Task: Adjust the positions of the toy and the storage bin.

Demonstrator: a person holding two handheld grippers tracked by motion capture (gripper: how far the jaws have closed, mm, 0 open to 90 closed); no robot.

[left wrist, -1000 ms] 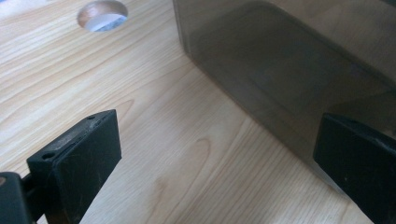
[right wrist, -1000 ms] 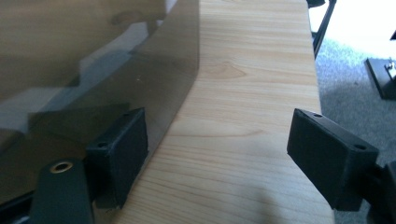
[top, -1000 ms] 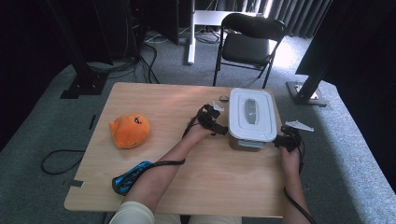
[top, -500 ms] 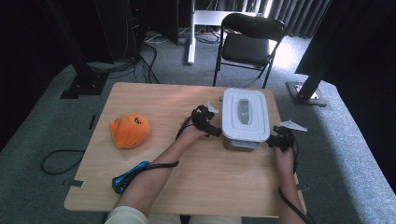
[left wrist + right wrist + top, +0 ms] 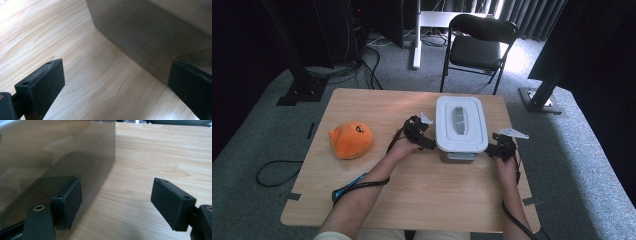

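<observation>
The grey plastic box with a white lid sits on the wooden tabletop between both grippers. The left gripper and right gripper are open, gripping nothing; the right's jaws have just been closing. Push evenly from both sides so it slides straight.

We note two black, skeletal handheld grippers: the left gripper and the right gripper, each topped by a pale grey three-cornered plate and trailing a thin black cable. Their jaws end in flat, matte black rectangular pads with small screw holes. Forearms bare; light beige trousers at the bottom edge.
</observation>
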